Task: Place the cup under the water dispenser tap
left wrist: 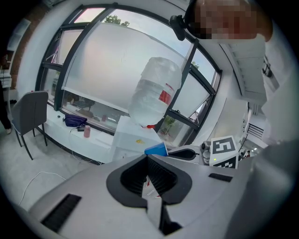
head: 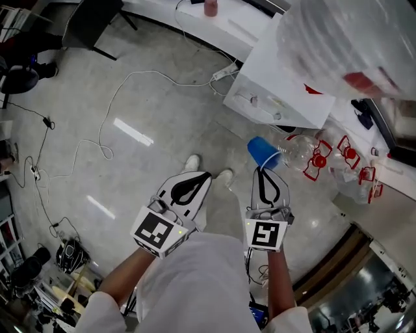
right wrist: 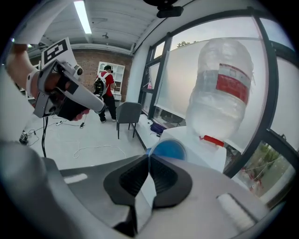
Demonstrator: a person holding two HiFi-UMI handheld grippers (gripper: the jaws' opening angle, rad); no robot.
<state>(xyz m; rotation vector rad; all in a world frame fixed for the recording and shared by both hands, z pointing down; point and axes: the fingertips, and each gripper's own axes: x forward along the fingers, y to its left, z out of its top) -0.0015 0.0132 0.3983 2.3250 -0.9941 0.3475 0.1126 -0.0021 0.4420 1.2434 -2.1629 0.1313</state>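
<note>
My right gripper is shut on the rim of a blue cup, which lies tipped on its side in the air above the floor. In the right gripper view the blue cup sits just past the pinched jaws, its mouth facing the camera. Ahead stands the white water dispenser with a big clear bottle on top; its tap is not visible. My left gripper hangs beside the right one, shut with nothing in it. The left gripper view shows the cup and the right gripper off to its right.
Empty clear bottles with red handles lie on the floor right of the cup. A white cable and a power strip lie on the floor to the left. A pink cup stands on the far counter. A grey chair is at the left.
</note>
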